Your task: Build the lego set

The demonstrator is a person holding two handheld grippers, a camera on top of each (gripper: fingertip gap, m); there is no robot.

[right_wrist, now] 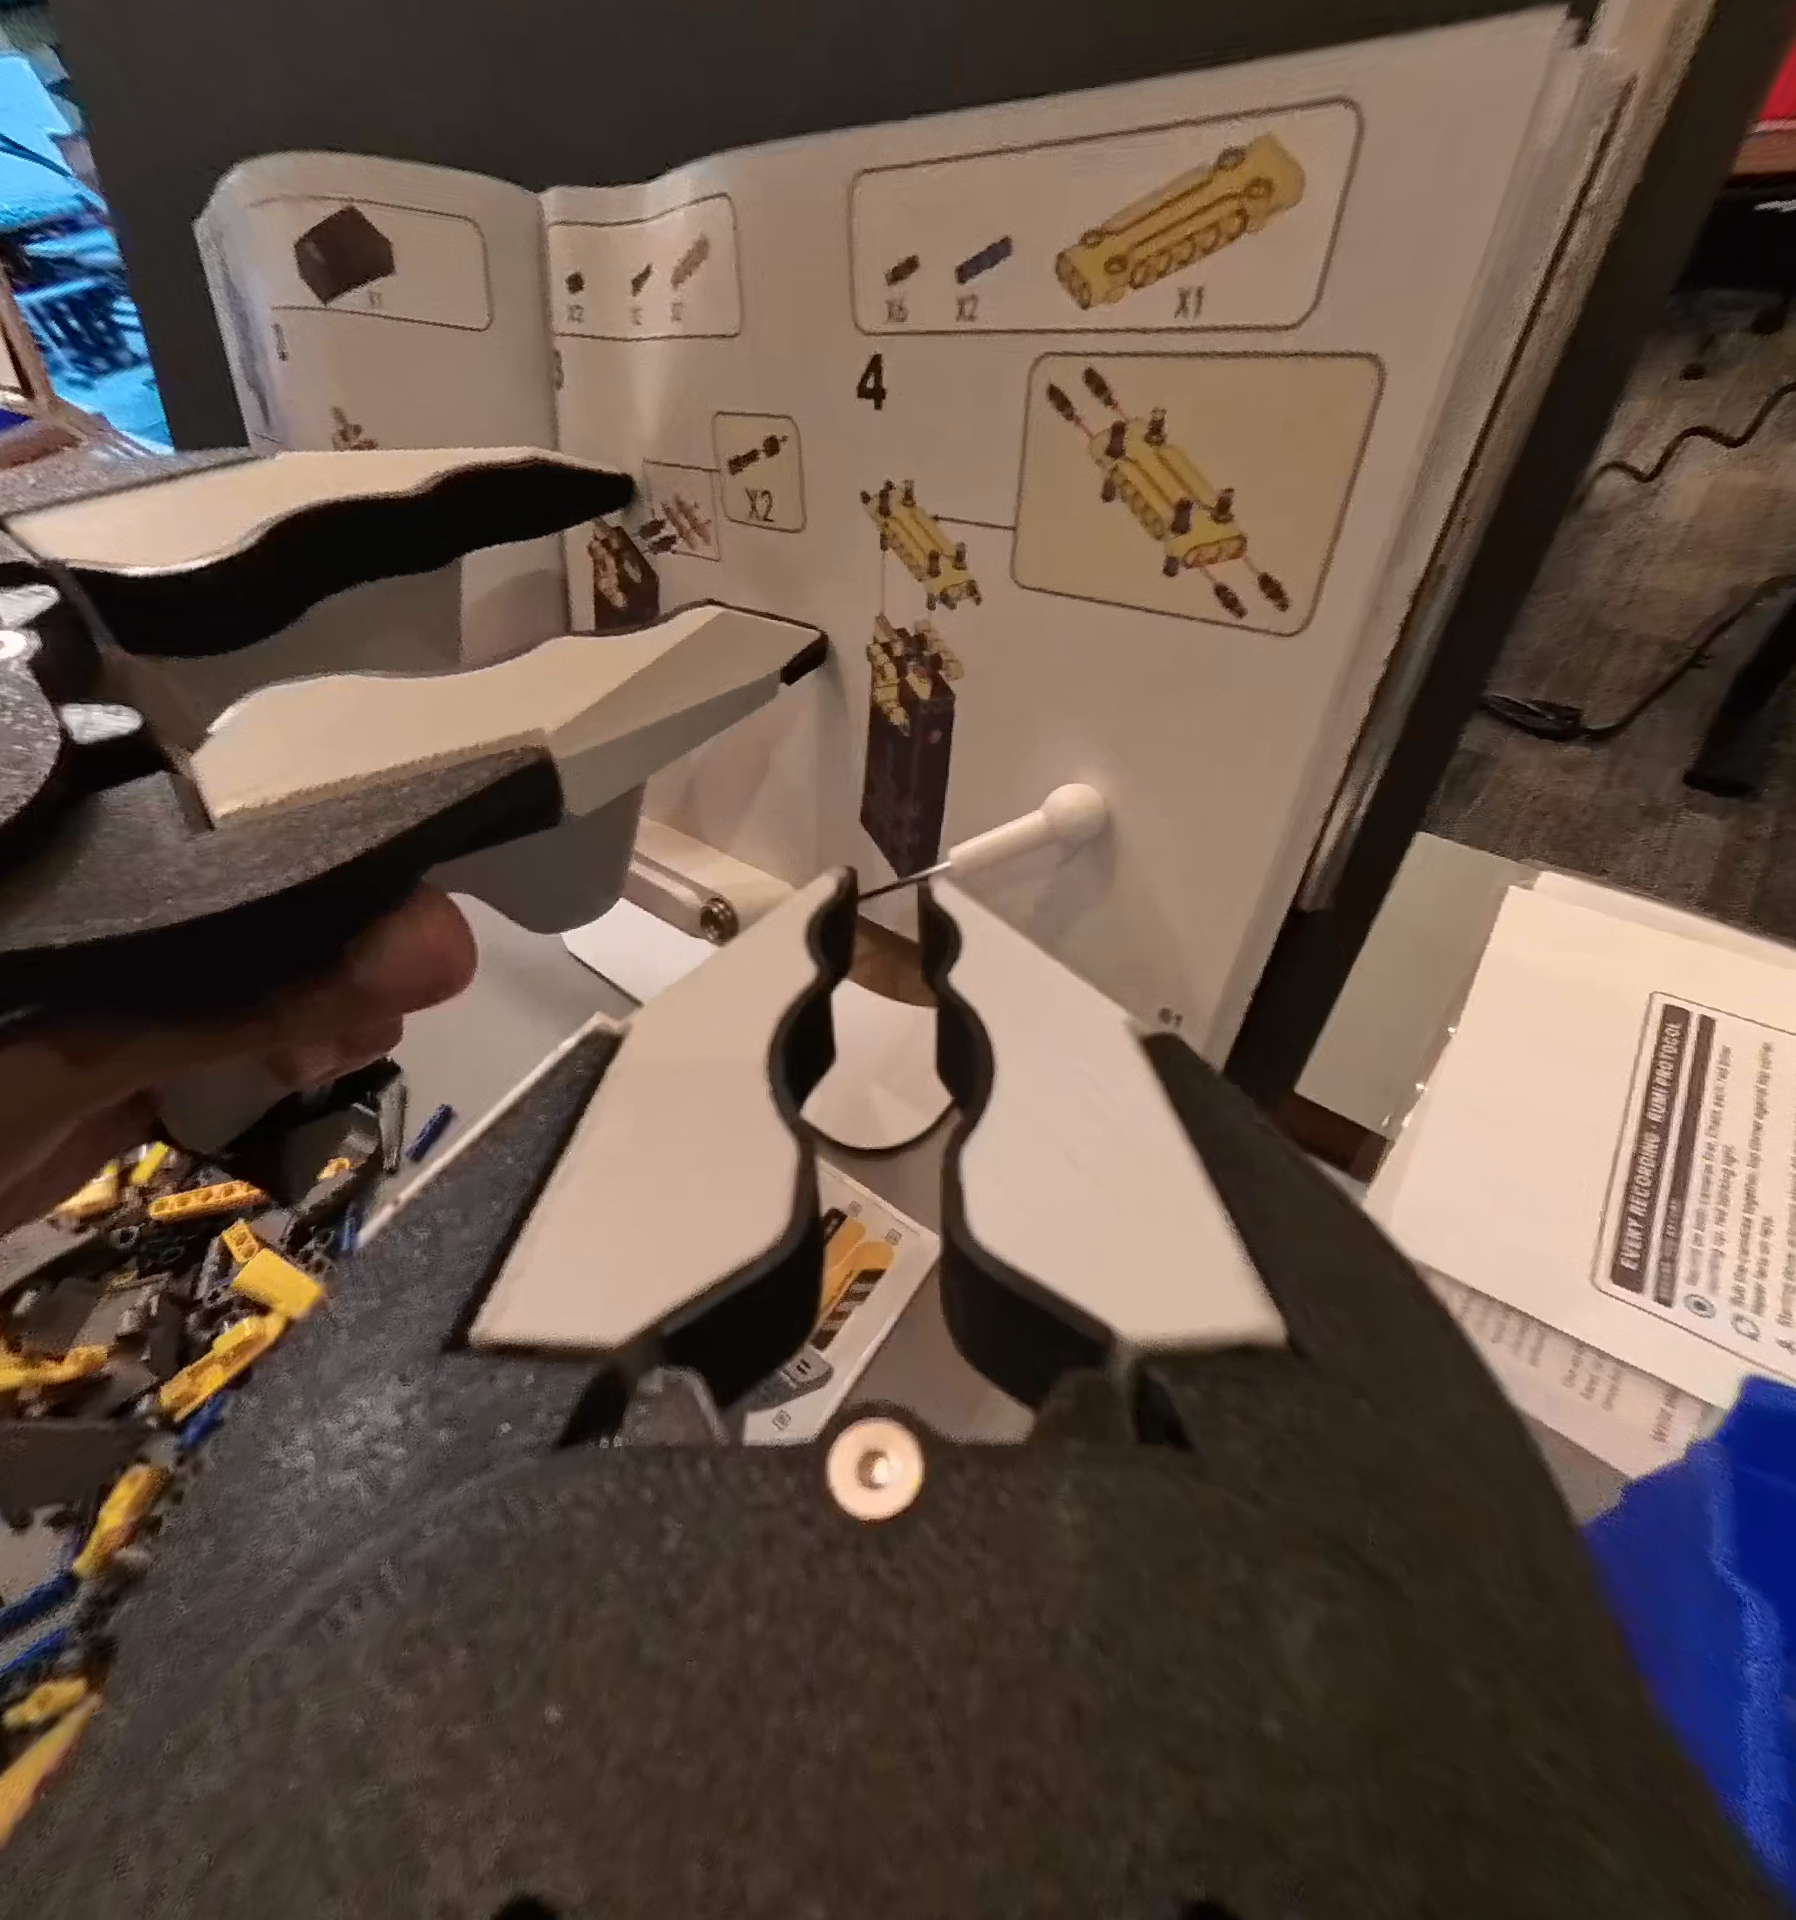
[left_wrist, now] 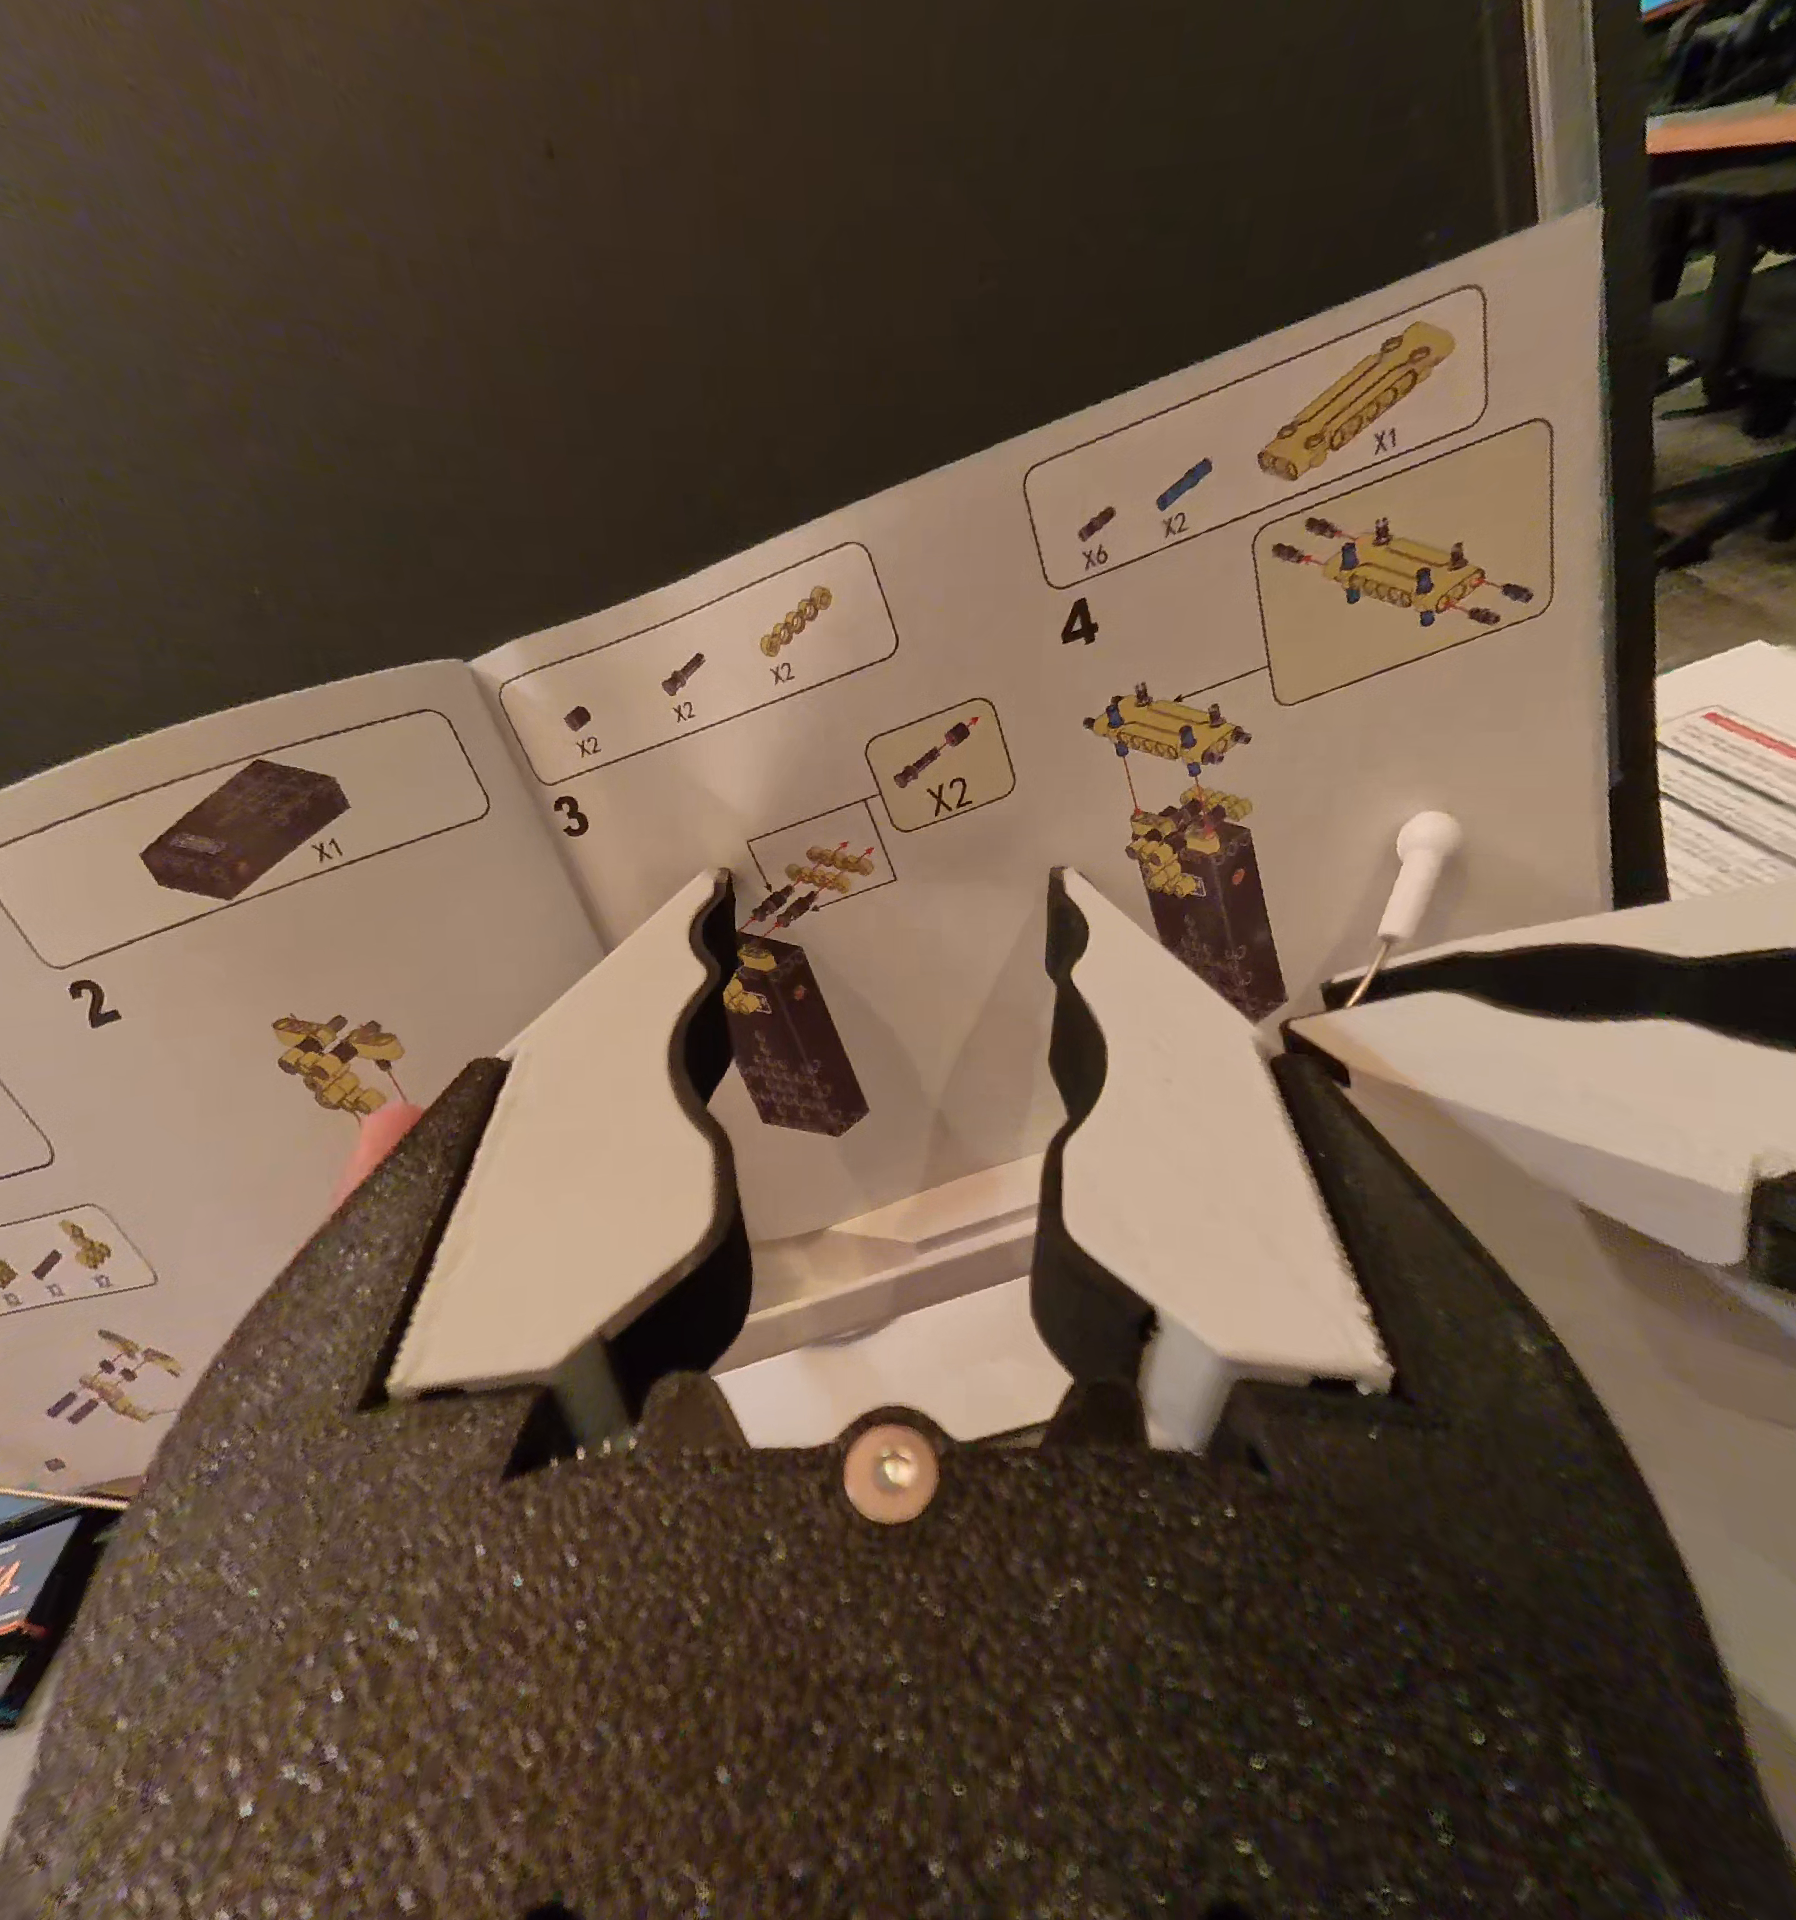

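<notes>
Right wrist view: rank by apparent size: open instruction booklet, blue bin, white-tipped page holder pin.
1. Open instruction booklet, largest by far.
2. Blue bin, cut off by the frame and close to the camera, so its size is unsure.
3. White-tipped page holder pin, smallest; the right gripper pinches its wire.

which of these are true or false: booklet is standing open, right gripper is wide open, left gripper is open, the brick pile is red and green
1. The instruction booklet stands open. True.
2. The right gripper is wide open. False: its tips pinch the thin wire of a white-tipped holder arm.
3. The left gripper is open. True: nothing sits between its fingers.
4. The brick pile is red and green. False: yellow, black and blue pieces.
</notes>
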